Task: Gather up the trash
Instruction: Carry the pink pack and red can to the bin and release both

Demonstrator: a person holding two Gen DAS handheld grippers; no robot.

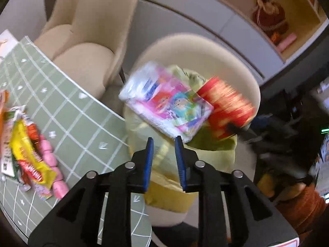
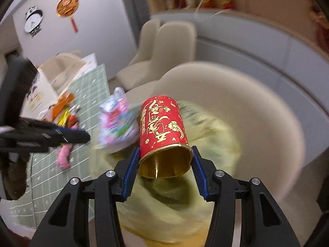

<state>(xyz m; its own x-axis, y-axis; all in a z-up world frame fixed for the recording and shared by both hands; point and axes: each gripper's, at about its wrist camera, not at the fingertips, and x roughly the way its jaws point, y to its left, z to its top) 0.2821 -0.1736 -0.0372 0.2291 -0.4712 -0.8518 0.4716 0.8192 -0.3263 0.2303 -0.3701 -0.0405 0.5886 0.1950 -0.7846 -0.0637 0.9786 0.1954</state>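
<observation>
Right now: red-and-gold paper cup (image 2: 162, 127) clamped at its gold rim between right gripper (image 2: 164, 162) pads, frame centre, over yellow-green trash bag (image 2: 216, 135) on beige round chair (image 2: 267, 111). Colourful plastic packet (image 1: 166, 100) mid-frame, just past left gripper (image 1: 164, 144) tips (blurred, contact unclear); jaws narrowly parted, nothing pressed between. More wrappers (image 1: 30, 152) and pink roll (image 1: 51, 160) lower left on green grid tablecloth (image 1: 78, 113). Beige armchair (image 1: 86, 30) upper left.

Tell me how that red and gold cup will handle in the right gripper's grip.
The red cup looks like thin foil-lined paper: probably light. Its open rim already looks squashed between the right gripper pads, so it likely crumples easily. Laid down, it would probably roll.
</observation>
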